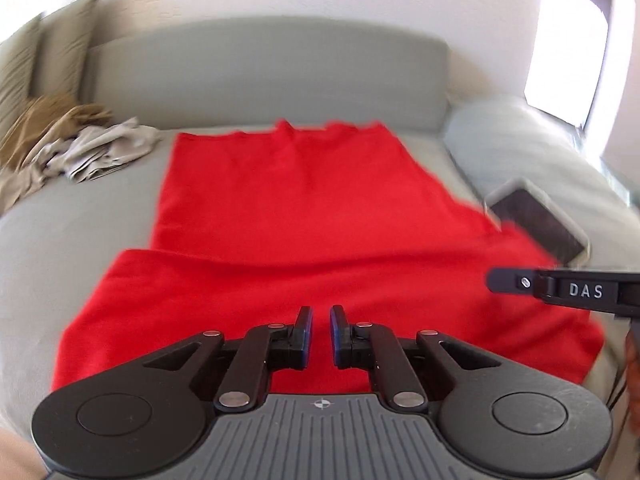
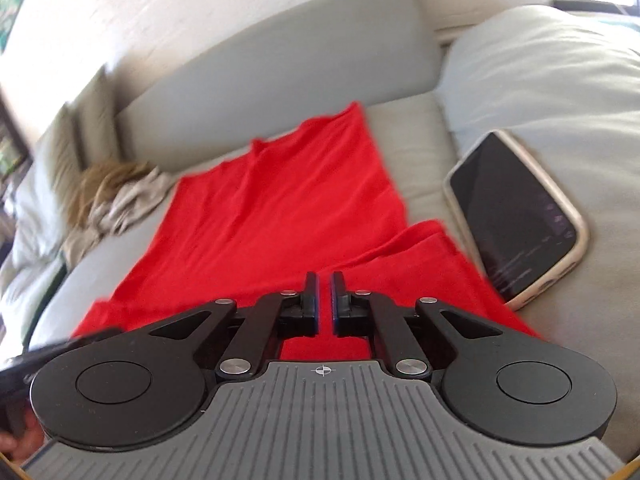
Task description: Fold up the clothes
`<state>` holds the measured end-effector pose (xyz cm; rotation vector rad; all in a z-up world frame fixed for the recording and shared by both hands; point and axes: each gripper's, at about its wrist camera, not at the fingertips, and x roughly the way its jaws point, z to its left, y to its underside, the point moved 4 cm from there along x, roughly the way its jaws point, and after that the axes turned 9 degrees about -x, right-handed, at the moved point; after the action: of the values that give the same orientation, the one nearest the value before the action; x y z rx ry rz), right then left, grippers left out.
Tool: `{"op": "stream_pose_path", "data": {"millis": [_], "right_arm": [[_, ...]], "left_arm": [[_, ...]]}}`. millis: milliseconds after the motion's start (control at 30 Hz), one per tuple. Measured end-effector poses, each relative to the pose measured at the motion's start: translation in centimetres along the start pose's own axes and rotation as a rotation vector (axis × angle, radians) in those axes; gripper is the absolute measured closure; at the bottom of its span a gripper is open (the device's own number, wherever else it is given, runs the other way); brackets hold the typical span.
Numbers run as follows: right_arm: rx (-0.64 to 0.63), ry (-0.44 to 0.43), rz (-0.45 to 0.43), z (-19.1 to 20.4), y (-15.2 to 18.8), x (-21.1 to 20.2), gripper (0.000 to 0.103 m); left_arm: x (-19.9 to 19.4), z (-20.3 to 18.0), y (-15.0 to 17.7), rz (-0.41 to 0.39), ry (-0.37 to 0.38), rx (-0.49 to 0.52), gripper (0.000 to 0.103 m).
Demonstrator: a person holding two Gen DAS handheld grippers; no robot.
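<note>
1. A red garment lies spread flat on a grey sofa; its near end is folded over into a wide band running from 8 o'clock to 4 o'clock in the left wrist view.
2. The left gripper hangs just above that folded band, its fingers close together with a slim gap and no cloth between them.
3. The right gripper hangs over the garment's near right part; its fingers are narrow too, with red cloth visible below the gap but nothing pinched.
4. A phone in a pale case rests at 3 o'clock in the right wrist view, on a grey cushion, touching the garment's edge.
5. A heap of beige clothes sits at 10 o'clock in the left wrist view, near the garment's far left corner.
</note>
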<state>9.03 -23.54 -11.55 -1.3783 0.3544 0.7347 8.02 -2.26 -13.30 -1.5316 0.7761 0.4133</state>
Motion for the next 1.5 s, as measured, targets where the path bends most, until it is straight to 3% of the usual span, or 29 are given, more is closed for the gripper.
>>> {"op": "stream_pose_path", "data": {"millis": [133, 233, 333, 433, 533, 667, 867, 900, 1000, 1067, 1167, 1200, 1267, 1367, 1500], "right_arm": [[-0.197, 0.041, 0.112, 3.3, 1.8, 0.2, 0.089], [-0.231, 0.054, 0.204, 3.9, 2.4, -1.6, 0.088], [-0.209, 0.069, 0.285, 3.8, 3.1, -3.7, 0.087], [-0.165, 0.053, 0.28, 3.7, 3.3, -5.8, 0.072], [-0.133, 0.041, 0.192, 3.7, 2.7, -6.8, 0.071], [-0.097, 0.029, 0.208, 3.7, 3.2, -5.0, 0.071], [-0.109, -0.01, 0.31, 4.3, 4.9, -6.0, 0.069], [-0.098, -0.018, 0.312, 4.3, 4.8, -6.6, 0.069], [0.0, -0.051, 0.205, 3.1, 3.0, -9.0, 0.063], [0.066, -0.05, 0.104, 2.1, 1.1, -10.7, 0.049], [0.164, -0.042, -0.063, 0.5, -2.0, -13.3, 0.047], [0.192, -0.033, -0.124, -0.1, -3.1, -14.2, 0.042], [0.224, -0.015, -0.248, -0.9, -5.2, -15.9, 0.02], [0.206, 0.03, -0.411, -1.5, -8.5, -17.8, 0.018], [0.177, 0.072, -0.456, -1.8, -12.6, -17.3, 0.019]], "left_arm": [[-1.3, -0.7, 1.1, 0.035, -0.015, 0.079, 0.094], [-3.3, -0.5, 2.1, 0.133, -0.041, 0.11, 0.094], [-5.3, -0.1, 3.5, 0.256, 0.009, 0.049, 0.089], [-7.0, -0.1, 3.6, 0.162, 0.063, -0.008, 0.089], [-6.2, -0.3, 3.0, 0.077, 0.047, -0.019, 0.089], [-4.2, -1.1, 4.3, 0.154, 0.013, 0.039, 0.089], [-6.1, -0.6, 5.3, 0.304, 0.159, -0.015, 0.086], [-6.6, -0.3, 4.9, 0.278, 0.153, -0.022, 0.086], [-8.4, 0.9, 2.7, 0.191, 0.155, -0.09, 0.085], [-9.5, 1.9, 0.9, 0.144, 0.176, -0.159, 0.083], [-11.0, 3.4, -1.6, 0.073, 0.202, -0.24, 0.08], [-11.5, 3.9, -2.4, 0.049, 0.208, -0.262, 0.077], [-11.9, 4.5, -3.9, 0.002, 0.202, -0.288, 0.074], [-11.7, 5.8, -6.0, -0.043, 0.185, -0.33, 0.071], [-10.9, 8.1, -9.0, -0.062, 0.177, -0.409, 0.07]]}}
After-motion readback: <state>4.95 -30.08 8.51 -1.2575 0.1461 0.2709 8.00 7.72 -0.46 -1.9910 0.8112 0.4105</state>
